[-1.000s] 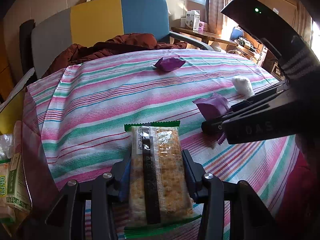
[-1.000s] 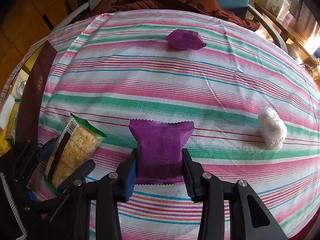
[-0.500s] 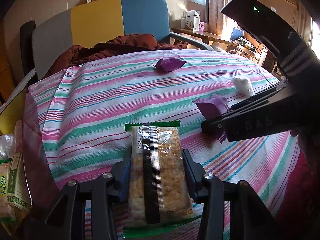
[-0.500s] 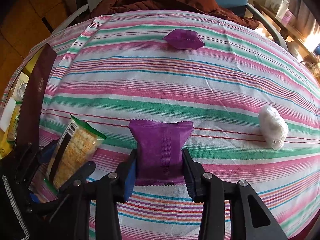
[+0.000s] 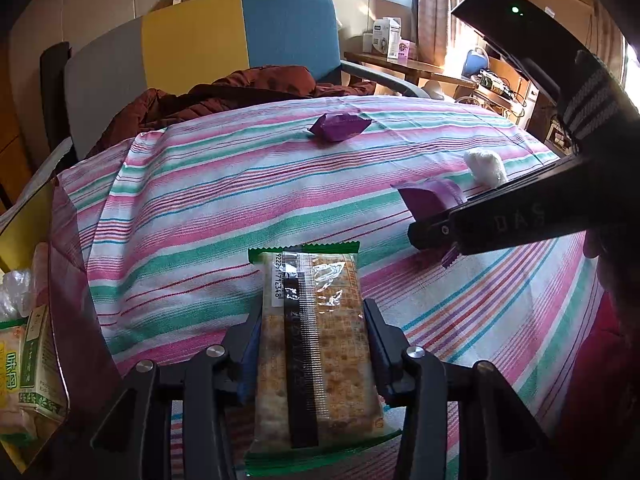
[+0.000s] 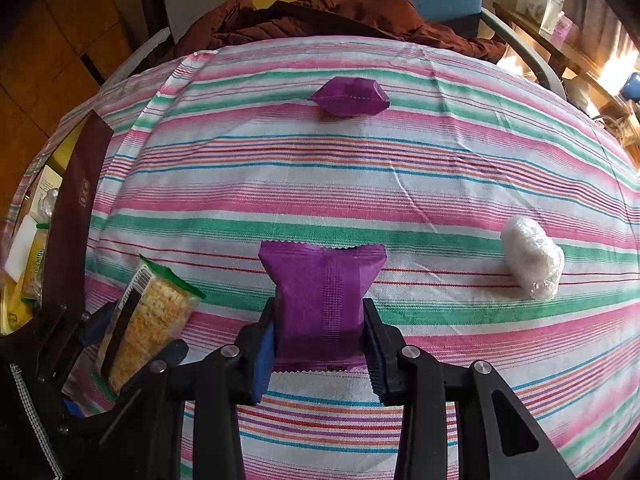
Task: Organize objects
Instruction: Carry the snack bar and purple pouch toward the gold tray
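From the left wrist camera, the left gripper [image 5: 312, 344] has its two fingers pressed on the sides of a cracker pack [image 5: 314, 344] with green ends. The pack sticks out past the fingertips, over the striped tablecloth [image 5: 200, 208]. Ahead of the fingers and off to the right is the right gripper [image 5: 436, 220], pinching a purple packet [image 5: 430, 196]. Just past it lies a white wrapped lump [image 5: 486, 166]. Far ahead of the fingers lies a second purple packet [image 5: 340, 126], near a brown jacket [image 5: 240, 92] on a chair [image 5: 200, 36]. To the left of the fingers is a box [image 5: 64, 300] with some snack packs inside; what they are is hard to tell.

From the right wrist camera, the right gripper [image 6: 320, 328] squeezes the purple packet [image 6: 322, 292] between its fingers. To the left of them is the left gripper [image 6: 132, 340] with the cracker pack [image 6: 148, 320]. To the right of the fingers, well apart, lies the white wrapped lump [image 6: 532, 256]. Far ahead lies the second purple packet [image 6: 350, 96] on the striped tablecloth [image 6: 400, 184].
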Action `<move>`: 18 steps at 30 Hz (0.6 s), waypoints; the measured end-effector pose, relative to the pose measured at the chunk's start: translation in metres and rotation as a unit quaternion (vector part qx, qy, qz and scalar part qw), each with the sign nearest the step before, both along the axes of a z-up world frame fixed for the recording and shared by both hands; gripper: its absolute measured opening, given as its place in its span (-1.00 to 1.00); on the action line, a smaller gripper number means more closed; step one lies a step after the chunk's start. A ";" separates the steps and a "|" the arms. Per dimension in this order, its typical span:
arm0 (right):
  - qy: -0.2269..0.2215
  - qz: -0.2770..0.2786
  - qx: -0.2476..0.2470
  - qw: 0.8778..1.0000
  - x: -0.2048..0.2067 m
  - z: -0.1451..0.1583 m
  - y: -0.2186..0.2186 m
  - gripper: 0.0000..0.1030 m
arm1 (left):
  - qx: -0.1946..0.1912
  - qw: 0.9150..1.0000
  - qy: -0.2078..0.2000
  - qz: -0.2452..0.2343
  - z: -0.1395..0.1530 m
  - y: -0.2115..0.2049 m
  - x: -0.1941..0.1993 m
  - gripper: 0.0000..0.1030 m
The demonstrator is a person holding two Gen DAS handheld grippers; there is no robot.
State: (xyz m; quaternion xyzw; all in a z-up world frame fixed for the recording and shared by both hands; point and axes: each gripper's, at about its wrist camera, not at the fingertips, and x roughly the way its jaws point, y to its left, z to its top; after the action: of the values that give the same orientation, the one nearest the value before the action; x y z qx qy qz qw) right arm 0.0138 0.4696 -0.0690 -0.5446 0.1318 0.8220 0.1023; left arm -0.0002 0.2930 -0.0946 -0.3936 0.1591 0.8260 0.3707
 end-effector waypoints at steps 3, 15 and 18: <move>0.017 -0.007 0.000 1.000 0.004 0.007 0.001 -0.24 | 0.008 1.000 -0.016 -0.006 0.011 -0.007 0.004 -0.12; 0.029 -0.003 0.010 1.000 0.002 0.022 -0.020 -0.24 | 0.077 0.996 -0.020 0.039 0.076 -0.089 -0.001 -0.12; 0.045 0.014 0.005 0.999 -0.001 0.032 -0.042 -0.24 | 0.085 0.994 -0.024 0.072 0.079 -0.118 -0.012 -0.11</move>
State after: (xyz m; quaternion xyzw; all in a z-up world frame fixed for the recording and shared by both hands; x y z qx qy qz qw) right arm 0.0131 0.4281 -0.0367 -0.5086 0.1246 0.8475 0.0870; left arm -0.0126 0.1749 -0.0154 -0.3906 0.0508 0.8514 0.3465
